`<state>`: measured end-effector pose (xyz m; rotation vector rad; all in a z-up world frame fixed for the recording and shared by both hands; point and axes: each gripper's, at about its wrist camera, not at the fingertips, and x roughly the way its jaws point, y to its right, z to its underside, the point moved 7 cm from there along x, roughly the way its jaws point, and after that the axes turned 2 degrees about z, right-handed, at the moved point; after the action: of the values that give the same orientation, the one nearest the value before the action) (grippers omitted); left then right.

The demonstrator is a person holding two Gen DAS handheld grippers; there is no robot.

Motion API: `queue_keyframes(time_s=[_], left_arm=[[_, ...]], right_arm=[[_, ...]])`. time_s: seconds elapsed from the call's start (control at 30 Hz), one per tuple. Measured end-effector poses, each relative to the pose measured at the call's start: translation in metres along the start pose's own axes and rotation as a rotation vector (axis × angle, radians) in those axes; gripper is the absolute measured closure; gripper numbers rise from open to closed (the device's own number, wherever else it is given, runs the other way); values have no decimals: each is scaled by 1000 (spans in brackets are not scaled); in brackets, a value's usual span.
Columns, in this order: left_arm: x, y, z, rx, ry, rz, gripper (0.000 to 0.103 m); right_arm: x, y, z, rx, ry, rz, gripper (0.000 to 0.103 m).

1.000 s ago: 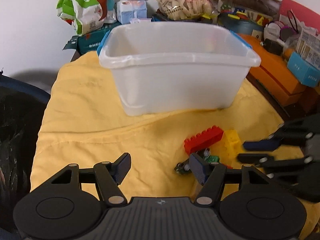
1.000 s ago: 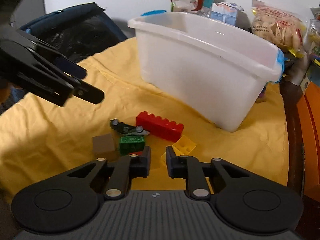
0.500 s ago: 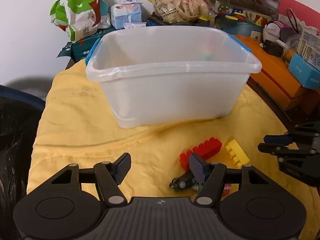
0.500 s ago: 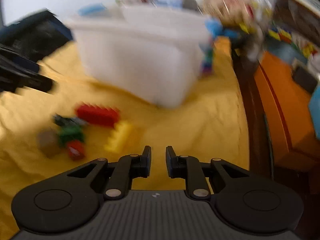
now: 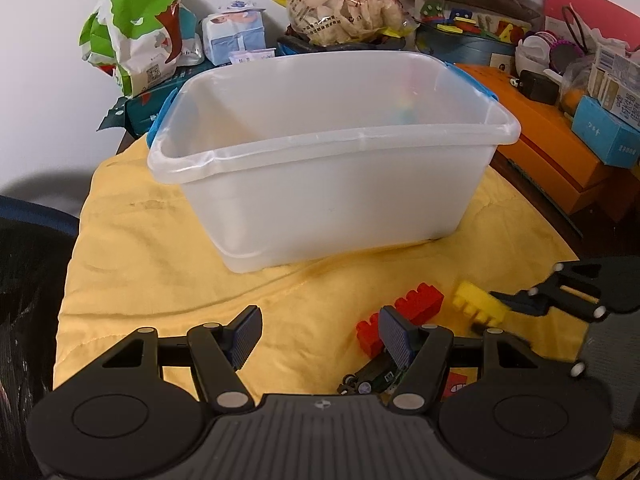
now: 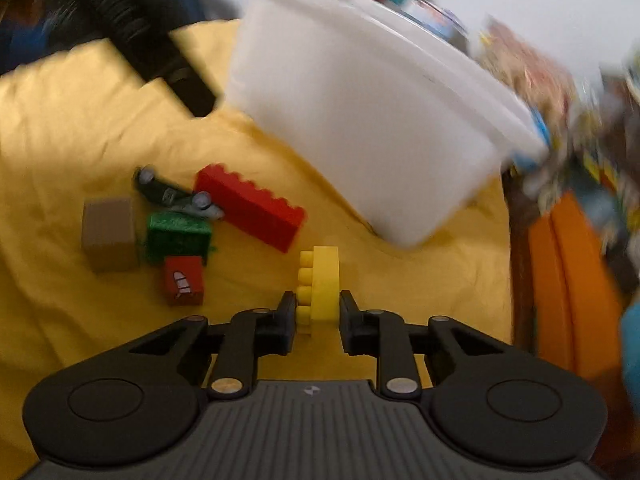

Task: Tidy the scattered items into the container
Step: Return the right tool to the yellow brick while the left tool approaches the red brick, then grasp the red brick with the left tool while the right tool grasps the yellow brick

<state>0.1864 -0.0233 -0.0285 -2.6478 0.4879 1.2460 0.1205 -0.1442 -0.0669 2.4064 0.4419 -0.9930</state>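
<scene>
Two grippers in view: I see both, each from its own camera and the other's.
Left gripper [image 5: 320,334]: jaws spread wide with nothing between them, over bare yellow cloth [image 5: 168,264]. In the right wrist view only a dark blurred arm of it crosses the top left [image 6: 160,52].
Right gripper [image 6: 317,312]: jaws opening, the yellow brick [image 6: 322,286] between them. Its studs face the left pad; I cannot tell whether either pad presses on it. In the left wrist view the gripper comes in from the right edge [image 5: 504,306] and its tips meet the brick [image 5: 480,302].
Container [image 5: 332,168]: white translucent tub with blue handle clips, standing on the cloth beyond the toys. A faint coloured smear shows through its far wall; I cannot make out what it is.
Red brick [image 6: 250,206]: long, lying on the cloth just left of the yellow one; in the left wrist view the left gripper's right finger hides part of it.
Toy car [image 6: 176,194]: dark, wheels showing, touching the red brick's end; half hidden below my finger in the left view.
Green block [image 6: 178,234]: beside the car, fuzzy in outline.
Brown block [image 6: 108,232]: left of the green one.
Small red block [image 6: 184,280]: white mark on top, unreadable.
Right wrist picture: smeared, worst at the right where the clutter is shapeless.
Clutter behind tub: snack bags [image 5: 344,6] and boxes, partly cut off.
</scene>
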Motion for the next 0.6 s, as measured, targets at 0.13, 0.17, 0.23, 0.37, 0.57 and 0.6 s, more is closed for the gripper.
queue_keyframes(time_s=[0.13,0.17,0.23,0.37,0.57,0.6], left_arm=[[8,1,-4,36,7,21,35],[13,2,-5,61,8,37,35],[25,7,-8,117,3,74,35],[54,9,-18,167,-38,56,35],[79,21,-14,172,-111,128,36],[79,25,-10,186,-114,145,36]], right_arm=[[-11,40,9,524,-37,-316,78],[-10,48,15,642,-54,-399,78],[-3,58,27,784,-77,-478,78],[6,69,45,852,-120,-468,74],[-15,86,46,768,-56,-276,56],[-17,90,44,757,-47,-251,56]])
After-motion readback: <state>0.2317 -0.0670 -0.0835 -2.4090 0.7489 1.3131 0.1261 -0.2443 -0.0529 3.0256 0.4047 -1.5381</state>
